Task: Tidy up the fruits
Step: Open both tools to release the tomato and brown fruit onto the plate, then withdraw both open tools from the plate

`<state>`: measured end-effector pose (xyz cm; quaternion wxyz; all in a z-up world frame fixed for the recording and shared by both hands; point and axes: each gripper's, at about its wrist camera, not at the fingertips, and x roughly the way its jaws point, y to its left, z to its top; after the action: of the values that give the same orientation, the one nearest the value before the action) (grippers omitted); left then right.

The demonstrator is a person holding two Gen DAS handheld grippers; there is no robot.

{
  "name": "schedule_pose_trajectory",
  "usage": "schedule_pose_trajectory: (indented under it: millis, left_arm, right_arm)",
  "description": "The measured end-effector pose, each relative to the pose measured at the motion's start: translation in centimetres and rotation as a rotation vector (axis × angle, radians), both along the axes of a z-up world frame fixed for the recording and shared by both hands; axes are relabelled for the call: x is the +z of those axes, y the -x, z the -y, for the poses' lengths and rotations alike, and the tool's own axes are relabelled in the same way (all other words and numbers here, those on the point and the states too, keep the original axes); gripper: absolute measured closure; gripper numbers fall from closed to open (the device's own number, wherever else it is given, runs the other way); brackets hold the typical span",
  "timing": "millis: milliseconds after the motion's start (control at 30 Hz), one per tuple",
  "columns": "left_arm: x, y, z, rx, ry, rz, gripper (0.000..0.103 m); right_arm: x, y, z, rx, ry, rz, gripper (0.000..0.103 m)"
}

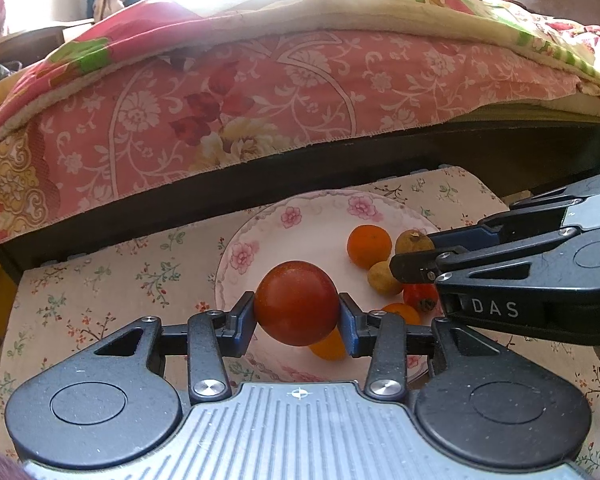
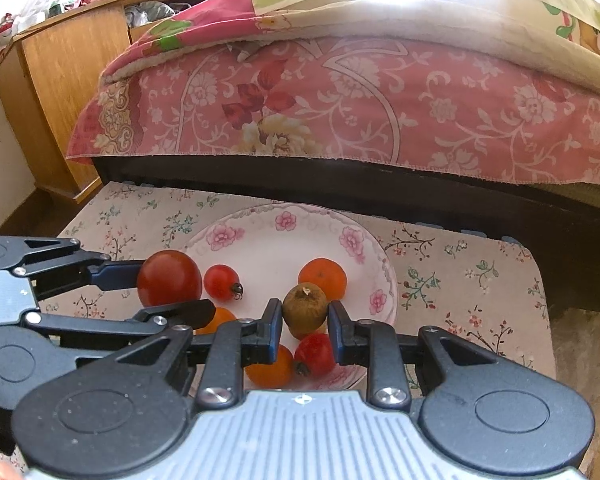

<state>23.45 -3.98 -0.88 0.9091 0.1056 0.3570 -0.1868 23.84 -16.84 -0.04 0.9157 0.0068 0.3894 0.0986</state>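
Right wrist view: right gripper (image 2: 304, 326) clamps brown fruit (image 2: 304, 307), left gripper (image 1: 298, 316) clamps large tomato (image 1: 296, 303), both above the plate (image 2: 260, 216). Five fruits already plated; two remain.

I see a bed draped in a pink floral bedspread (image 2: 380, 112) above a dark bed frame (image 2: 380, 196). A light-brown wooden cabinet (image 2: 60, 80) stands left. Strong, probably window, light washes out the top.

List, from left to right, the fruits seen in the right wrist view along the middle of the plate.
Big red tomato → small red tomato → brown fruit → orange.
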Motion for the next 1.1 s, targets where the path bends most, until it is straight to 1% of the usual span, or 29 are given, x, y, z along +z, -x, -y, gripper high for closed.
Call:
schedule_pose_trajectory:
  millis: [233,267,400,767,1100]
  left_arm:
    - [0.0,0.1,0.0,0.001,0.002,0.014,0.052]
    - [0.2,0.1,-0.1,0.002,0.003,0.020,0.050]
    - [0.6,0.1,-0.3,0.006,0.016,0.032,0.049]
    - [1.2,0.2,-0.6,0.022,0.025,0.045,0.049]
    - [2.5,2.3,-0.1,-0.001,0.023,0.050,0.048]
  right_arm:
    - [0.1,0.0,0.1,-0.005,-0.001,0.006,0.074]
    - [0.1,0.0,0.1,-0.006,-0.003,0.008,0.074]
    - [0.3,0.1,0.2,-0.012,-0.010,0.013,0.074]
    - [1.1,0.4,1.0,-0.040,-0.027,0.029,0.074]
    - [1.3,2.6,1.5,-0.039,-0.012,0.016,0.074]
